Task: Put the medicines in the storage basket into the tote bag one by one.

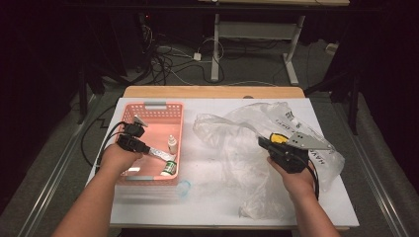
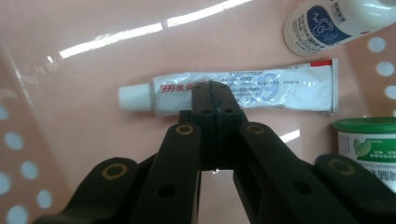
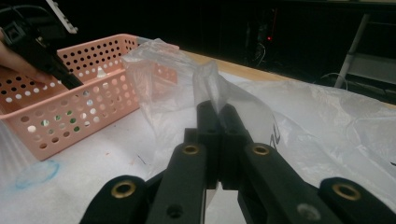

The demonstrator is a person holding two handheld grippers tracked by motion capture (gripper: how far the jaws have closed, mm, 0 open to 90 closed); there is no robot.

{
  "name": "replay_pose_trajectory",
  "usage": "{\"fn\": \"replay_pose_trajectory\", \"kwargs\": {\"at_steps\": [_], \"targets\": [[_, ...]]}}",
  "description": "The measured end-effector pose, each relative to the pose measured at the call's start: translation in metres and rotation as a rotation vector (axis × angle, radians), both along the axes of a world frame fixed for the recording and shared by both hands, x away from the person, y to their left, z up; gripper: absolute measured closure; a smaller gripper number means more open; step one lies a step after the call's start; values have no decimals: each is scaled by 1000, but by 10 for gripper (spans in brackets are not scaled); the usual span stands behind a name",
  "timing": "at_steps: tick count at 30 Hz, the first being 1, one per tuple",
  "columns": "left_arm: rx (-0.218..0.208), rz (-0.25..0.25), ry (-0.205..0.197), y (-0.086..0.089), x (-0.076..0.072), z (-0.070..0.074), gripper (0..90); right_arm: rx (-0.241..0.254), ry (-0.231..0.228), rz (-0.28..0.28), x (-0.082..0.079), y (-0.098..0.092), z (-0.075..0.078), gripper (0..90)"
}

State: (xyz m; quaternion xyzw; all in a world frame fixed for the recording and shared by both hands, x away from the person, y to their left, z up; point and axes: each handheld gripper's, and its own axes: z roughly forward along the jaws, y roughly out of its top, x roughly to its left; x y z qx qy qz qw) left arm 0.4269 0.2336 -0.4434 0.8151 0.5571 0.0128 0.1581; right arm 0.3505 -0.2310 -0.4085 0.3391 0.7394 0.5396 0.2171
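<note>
The left claw pinches the light, soft tube mid-body; the right claw grips the flimsy, slippery bag by a fold.

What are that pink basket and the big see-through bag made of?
The pink basket looks like moulded plastic: glossy walls reflect the lights and carry rows of punched round holes. The bag seems thin clear plastic film, crinkled and shiny, with the table showing through. The right gripper pinches a fold of it, which stands up in a soft peak.
</note>
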Motion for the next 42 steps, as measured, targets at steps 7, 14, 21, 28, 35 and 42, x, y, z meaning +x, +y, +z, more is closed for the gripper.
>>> {"fn": "replay_pose_trajectory", "kwargs": {"at_steps": [7,14,21,28,35,42], "targets": [[20,54,-35,-2,20,-7,879,20,-7,-8,-2,-6,4,900],[29,68,-104,-9,32,-10,878,20,-2,-12,1,-7,3,900],[15,31,-152,-12,14,3,878,12,-5,-9,-1,-5,3,900],[-29,19,-169,-14,6,2,694,12,-4,-5,-3,-5,3,900],[23,18,-113,-22,15,-10,446,8,-6,-7,-3,-4,3,900],[32,34,-74,-21,23,-18,401,14,1,-6,-1,-6,1,900]]}}
